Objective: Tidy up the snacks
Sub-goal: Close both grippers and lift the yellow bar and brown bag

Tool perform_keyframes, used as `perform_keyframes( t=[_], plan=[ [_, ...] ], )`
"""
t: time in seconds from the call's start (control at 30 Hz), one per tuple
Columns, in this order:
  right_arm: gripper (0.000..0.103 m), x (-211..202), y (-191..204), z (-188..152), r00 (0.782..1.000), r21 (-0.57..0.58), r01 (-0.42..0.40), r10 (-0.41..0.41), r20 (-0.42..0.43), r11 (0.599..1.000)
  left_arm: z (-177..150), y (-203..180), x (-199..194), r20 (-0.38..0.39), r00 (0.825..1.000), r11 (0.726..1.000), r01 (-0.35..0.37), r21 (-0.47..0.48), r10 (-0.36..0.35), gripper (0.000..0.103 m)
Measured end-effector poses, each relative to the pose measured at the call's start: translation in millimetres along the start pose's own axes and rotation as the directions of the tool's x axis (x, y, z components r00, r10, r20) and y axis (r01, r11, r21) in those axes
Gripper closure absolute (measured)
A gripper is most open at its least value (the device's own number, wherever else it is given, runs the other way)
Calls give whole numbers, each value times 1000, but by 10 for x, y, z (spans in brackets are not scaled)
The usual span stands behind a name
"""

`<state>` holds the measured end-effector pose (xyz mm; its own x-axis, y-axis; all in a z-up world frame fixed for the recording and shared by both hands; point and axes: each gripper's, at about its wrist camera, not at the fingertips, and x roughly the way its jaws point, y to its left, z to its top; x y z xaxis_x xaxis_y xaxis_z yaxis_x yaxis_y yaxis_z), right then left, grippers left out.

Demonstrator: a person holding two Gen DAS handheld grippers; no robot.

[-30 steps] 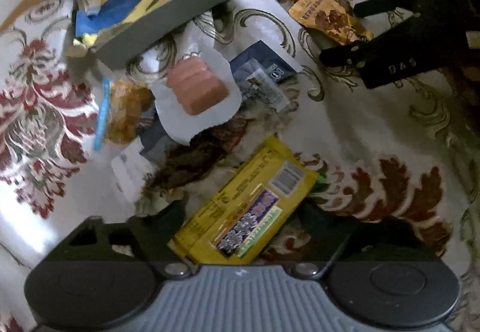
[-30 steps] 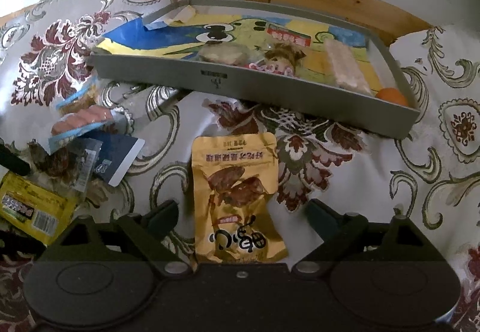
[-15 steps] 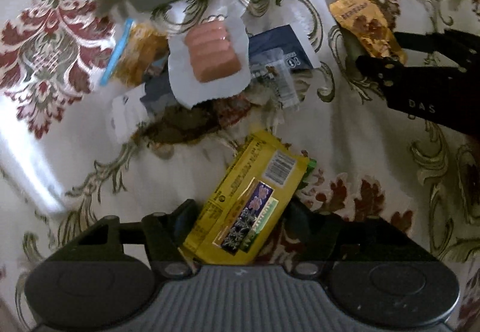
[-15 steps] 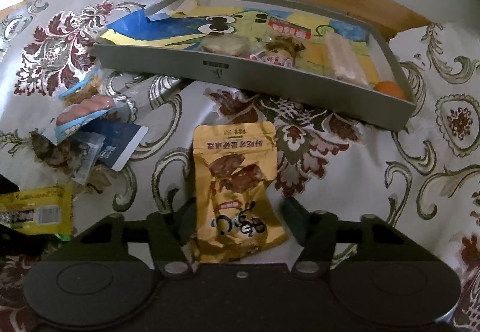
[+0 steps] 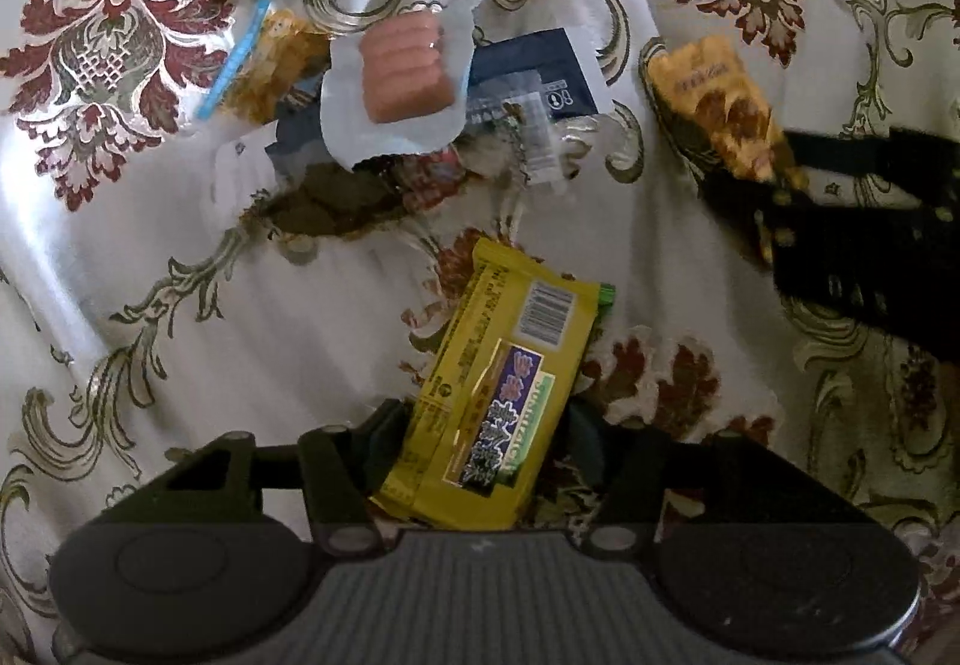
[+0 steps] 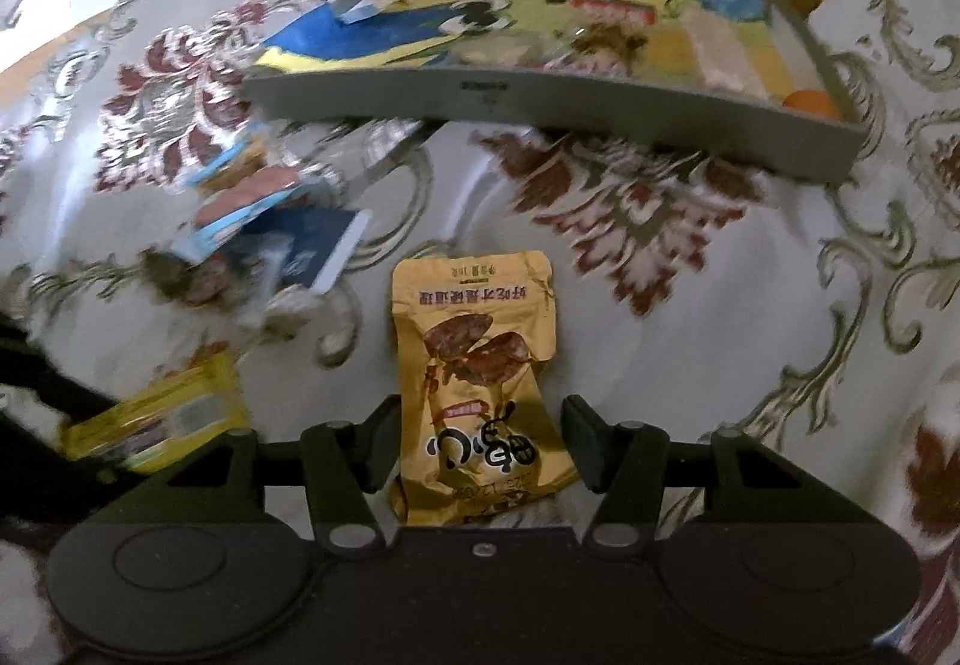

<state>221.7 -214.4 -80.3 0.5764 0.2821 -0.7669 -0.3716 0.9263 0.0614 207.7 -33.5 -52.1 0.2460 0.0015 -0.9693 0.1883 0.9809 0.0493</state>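
Jaws of both grippers pinching packets lengthwise: left gripper on yellow wrapper, right gripper on golden pouch, nearer grey tray straight ahead.

Floral cloth carries grey tray, loose snack packets, possibly overlapping: sausage pack, navy packet.

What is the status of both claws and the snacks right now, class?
Left claw shut on yellow packet. Right claw shut on gold pouch. Grey tray ahead, path clear. Loose snacks on the cloth.
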Motion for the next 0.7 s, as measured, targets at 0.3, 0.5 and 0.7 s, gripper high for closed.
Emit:
perform_keyframes(
  t=[0.3, 0.5, 0.7],
  plan=[
    [38, 10, 48, -39, 1000, -29, -12, 11, -26, 999, -65, 14, 160, 12, 1000, 1000, 5, 9, -5, 39],
    [33, 41, 50, -54, 1000, -38, -14, 13, -25, 999, -80, -78, 220, 28, 1000, 999, -5, 44, 4, 43],
    [47, 54, 80, -93, 1000, -48, 9, -10, -3, 999, -25, -199, 230, 32, 999, 998, -15, 66, 12, 46]
  ],
)
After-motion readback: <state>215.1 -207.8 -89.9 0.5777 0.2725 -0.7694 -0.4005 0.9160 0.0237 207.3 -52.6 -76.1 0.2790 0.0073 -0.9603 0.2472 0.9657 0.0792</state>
